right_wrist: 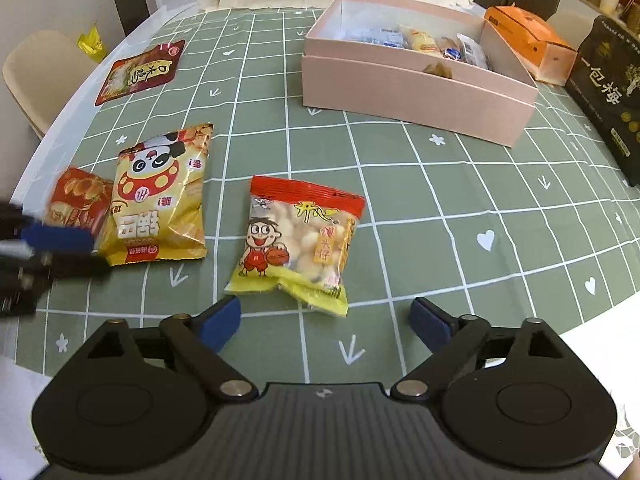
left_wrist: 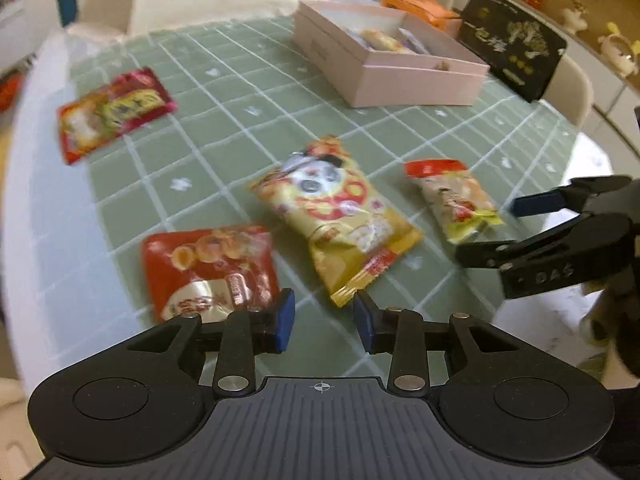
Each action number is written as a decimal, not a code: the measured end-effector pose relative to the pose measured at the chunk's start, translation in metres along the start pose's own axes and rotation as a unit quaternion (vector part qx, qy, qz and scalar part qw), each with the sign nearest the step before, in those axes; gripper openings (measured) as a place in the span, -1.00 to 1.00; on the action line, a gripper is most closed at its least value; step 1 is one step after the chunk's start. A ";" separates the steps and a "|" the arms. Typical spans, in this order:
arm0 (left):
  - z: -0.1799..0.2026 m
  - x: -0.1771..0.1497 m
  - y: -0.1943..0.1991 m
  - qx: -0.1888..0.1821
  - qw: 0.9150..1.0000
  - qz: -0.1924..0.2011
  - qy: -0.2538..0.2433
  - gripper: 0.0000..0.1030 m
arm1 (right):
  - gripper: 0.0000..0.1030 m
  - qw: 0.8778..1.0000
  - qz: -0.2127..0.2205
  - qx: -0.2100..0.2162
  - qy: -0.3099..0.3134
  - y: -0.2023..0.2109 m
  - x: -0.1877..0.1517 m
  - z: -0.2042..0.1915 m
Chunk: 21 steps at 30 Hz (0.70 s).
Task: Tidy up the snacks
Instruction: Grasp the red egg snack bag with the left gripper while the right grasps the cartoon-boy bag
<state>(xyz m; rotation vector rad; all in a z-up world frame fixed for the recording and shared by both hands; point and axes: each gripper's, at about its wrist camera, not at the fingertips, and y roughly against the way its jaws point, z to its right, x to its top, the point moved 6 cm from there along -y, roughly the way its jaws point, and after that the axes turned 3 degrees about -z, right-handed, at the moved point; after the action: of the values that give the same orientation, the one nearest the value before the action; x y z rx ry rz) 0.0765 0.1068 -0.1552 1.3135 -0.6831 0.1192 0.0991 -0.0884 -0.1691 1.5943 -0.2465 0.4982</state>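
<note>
The right gripper (right_wrist: 325, 319) had its jaws wide apart and empty, just before a red-topped snack bag (right_wrist: 298, 238) on the table (right_wrist: 440, 208). The left gripper (left_wrist: 324, 318) had narrower, empty jaws near a yellow panda bag (left_wrist: 336, 216). A pink box (right_wrist: 416, 92) stood farther back.

The counter (right_wrist: 440, 208) is covered by a green cloth with a white grid and small white hearts, arrows and flowers. On it lie four snack packets: a yellow panda packet (right_wrist: 160, 200) touching a red packet (right_wrist: 78, 200) at its left, a clear packet with a red top (right_wrist: 298, 236) near the middle, and a dark red packet (right_wrist: 140, 72) well apart at the far left. An open pink box (right_wrist: 412, 100) stands at the far side, with an orange box (right_wrist: 528, 40) behind it and a black box (right_wrist: 612, 96) beside it on the right.
</note>
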 end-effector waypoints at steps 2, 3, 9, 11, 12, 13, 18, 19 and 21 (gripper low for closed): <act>-0.007 0.000 0.008 0.027 0.999 0.019 0.015 -0.26 | 0.90 1.000 -0.001 0.001 -0.002 -0.002 0.001 0.000; -0.012 0.000 0.012 0.034 0.998 0.031 0.031 -0.26 | 0.92 1.000 -0.002 0.001 -0.004 -0.003 0.001 0.001; -0.045 0.007 0.022 0.070 0.990 0.077 0.098 -0.26 | 1.00 1.000 0.006 -0.002 -0.010 -0.005 0.000 0.001; -0.047 0.006 0.016 0.067 0.992 0.063 0.086 -0.26 | 1.00 1.000 0.012 -0.003 -0.013 -0.005 -0.001 0.000; -0.044 0.006 0.013 0.065 0.994 0.059 0.071 -0.22 | 1.00 1.000 0.014 -0.004 -0.014 -0.005 -0.002 0.000; -0.040 0.006 0.012 0.066 0.995 0.060 0.050 -0.21 | 1.00 1.000 0.016 -0.005 -0.015 -0.004 -0.002 0.000; -0.022 0.006 0.004 0.033 0.998 0.045 -0.001 0.22 | 1.00 1.000 0.020 -0.005 -0.017 -0.004 -0.003 -0.001; -0.022 0.007 0.004 0.032 0.999 0.043 -0.005 0.22 | 1.00 1.000 0.020 -0.005 -0.016 -0.004 -0.002 -0.001; -0.025 0.007 0.007 0.032 0.998 0.047 0.006 0.19 | 1.00 1.000 0.020 -0.005 -0.016 -0.004 -0.002 -0.001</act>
<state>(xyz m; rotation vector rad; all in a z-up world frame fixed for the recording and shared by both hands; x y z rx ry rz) 0.0887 0.1296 -0.1481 1.3404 -0.7366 0.2273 0.0987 -0.0879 -0.1736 1.5913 -0.3055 0.5013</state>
